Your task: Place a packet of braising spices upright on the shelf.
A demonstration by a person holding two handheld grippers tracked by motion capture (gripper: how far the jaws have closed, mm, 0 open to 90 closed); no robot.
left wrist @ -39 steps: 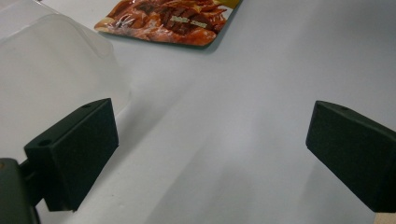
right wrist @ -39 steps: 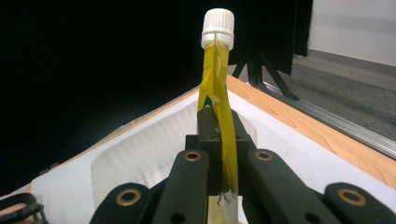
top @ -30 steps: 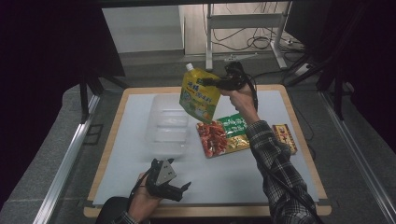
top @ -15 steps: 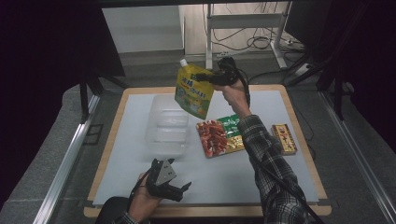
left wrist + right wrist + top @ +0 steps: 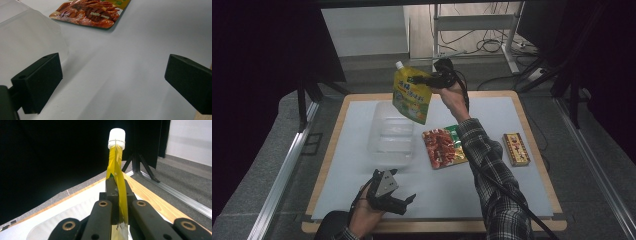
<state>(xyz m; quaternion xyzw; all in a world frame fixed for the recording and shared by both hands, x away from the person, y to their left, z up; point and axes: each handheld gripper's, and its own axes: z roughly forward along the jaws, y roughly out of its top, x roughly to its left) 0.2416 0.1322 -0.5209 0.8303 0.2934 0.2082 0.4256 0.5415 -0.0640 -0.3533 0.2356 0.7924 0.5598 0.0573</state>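
Hanging in the air over the far part of the table, the yellow spouted pouch is pinched near its upper edge by the right gripper, whose jaws are pressed together on the thin film. From the right gripper view the pouch runs edge-on up between the black jaws, its white screw cap at the top. It dangles tilted above the far corner of the clear plastic container, not touching it. Just to the right of that container lies a flat red snack packet, partly covered by the person's plaid sleeve, and well off to the right sits a small red-and-gold box. Near the front edge, the left gripper rests low in the person's hand, its jaws spread wide with nothing between them; the left gripper view looks past them at bare white mat, the container's wall and the red packet beyond.
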